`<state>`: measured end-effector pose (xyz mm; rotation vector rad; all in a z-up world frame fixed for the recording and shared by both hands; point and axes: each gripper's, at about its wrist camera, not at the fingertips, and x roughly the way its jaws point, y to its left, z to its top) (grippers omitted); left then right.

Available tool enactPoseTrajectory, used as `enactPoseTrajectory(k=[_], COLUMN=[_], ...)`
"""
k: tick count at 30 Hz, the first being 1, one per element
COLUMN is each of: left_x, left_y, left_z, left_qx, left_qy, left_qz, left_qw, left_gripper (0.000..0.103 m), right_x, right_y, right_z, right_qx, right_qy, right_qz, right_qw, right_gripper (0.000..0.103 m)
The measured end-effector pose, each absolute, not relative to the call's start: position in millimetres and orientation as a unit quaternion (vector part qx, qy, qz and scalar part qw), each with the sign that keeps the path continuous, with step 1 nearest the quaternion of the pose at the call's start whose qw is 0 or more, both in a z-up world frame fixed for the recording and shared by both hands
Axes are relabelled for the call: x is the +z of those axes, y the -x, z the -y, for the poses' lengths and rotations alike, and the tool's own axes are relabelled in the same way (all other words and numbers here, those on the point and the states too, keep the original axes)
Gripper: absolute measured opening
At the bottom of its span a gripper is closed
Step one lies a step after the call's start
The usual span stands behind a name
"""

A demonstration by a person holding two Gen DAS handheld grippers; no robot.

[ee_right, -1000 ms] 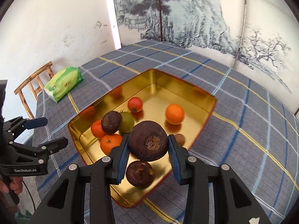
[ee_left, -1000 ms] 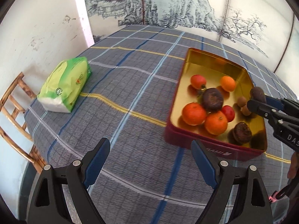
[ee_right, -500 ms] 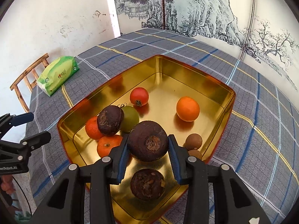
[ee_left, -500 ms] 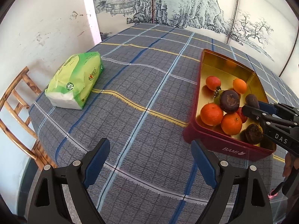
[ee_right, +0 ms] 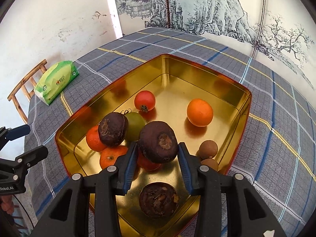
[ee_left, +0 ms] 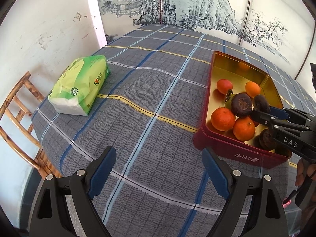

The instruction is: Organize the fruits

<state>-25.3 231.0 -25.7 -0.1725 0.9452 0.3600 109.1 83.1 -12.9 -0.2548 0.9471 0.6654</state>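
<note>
Jaws of my right gripper (ee_right: 157, 158) clamp a dark brown fruit (ee_right: 158, 144) above the gold tin (ee_right: 207, 83), where oranges, a tomato and other fruit already lie; my left gripper (ee_left: 159, 169) hangs spread and empty over the table (ee_left: 138, 90). Sorting looks nearly finished; release remains.

Right claw (ee_right: 157, 158) carried dark fruit (ee_right: 158, 144) lower into tin (ee_right: 243, 106), above red fruit (ee_right: 147, 163).
</note>
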Motion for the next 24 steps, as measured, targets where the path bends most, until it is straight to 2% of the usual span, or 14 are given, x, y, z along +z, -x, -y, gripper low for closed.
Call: enactPoseTrajectory(k=[4,14,16,24], left_x=[-25,-15,-12,-9], left_y=[25,24,24,22], left_z=[-227,-218,-215,-195], left_qx=[0.171,0.167,0.165,0.150], left_qy=[0.078,0.063,0.061,0.049], left_qz=[-0.455,-0.451,-0.450,-0.453], left_qw=[0.871,0.875,0.875,0.877], left_gripper=[0.088,0.089,0.089,0.089], right_x=[-10,11,15,15], right_y=[-106,-90,-86,-58], right_z=[-81,-63,-58,-39], right_qx=[0.306,0.299,0.293,0.281], right_qy=[0.124,0.114,0.111,0.116], right_qz=[-0.440,-0.424,-0.427,-0.437], right_qw=[0.835,0.847,0.848,0.847], right_gripper=[0.061,0.089,0.099,0.101])
